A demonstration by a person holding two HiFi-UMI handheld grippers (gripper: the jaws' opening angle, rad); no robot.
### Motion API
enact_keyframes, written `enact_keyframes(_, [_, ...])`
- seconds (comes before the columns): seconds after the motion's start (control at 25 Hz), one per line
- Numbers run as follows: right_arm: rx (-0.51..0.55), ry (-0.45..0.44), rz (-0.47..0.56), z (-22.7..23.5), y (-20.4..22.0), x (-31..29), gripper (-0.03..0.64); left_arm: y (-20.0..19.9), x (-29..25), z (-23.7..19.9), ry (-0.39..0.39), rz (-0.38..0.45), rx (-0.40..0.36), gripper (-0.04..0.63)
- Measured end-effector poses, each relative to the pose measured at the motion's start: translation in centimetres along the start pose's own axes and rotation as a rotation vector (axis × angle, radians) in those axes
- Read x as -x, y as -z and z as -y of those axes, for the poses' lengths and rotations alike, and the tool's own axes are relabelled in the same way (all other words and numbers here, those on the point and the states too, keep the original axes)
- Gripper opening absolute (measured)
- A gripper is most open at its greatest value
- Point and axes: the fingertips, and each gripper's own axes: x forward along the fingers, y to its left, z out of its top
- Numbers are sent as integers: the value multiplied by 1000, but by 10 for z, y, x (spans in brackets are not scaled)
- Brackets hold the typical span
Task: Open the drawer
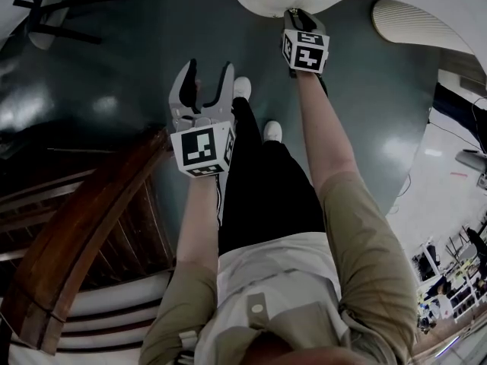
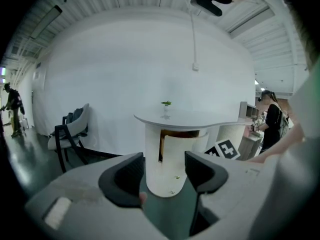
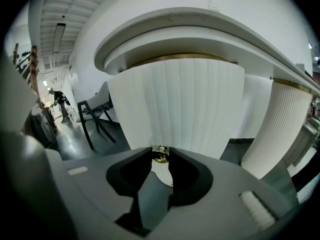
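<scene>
White fluted curved drawer front point(image 3: 175, 109) standing upright under round tabletop point(image 3: 200, 34), sitting slightly pulled out, showing brown behind; small brass knob point(image 3: 160, 155) protruding low on front.

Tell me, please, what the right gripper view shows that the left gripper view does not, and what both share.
Only the right gripper view shows the right tool closed on a small brass knob. Only the left gripper view shows the left tool, open and empty, a small green plant and the right tool's black-and-white marker cube. Both show the white fluted cabinet under its white curved tabletop and a dark-framed chair.
</scene>
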Motion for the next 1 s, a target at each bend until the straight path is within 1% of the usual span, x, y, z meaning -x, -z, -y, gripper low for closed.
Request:
enact_keyframes(0.12, [-1,-17,-9,-4,7,6,107,1,8,3,-10,5,5,273])
enact_keyframes(0.36, [-11,-34,-28,-6,17,18,106,-3,22,20,1,23,-6,272])
enact_keyframes(0.72, [-13,-48,-31,-11,31,34,106,-3,42,33,2,44,-8,272])
enact_keyframes(1.0, [-19,-44,-41,-15,42,44,106,-2,51,36,18,53,-13,265])
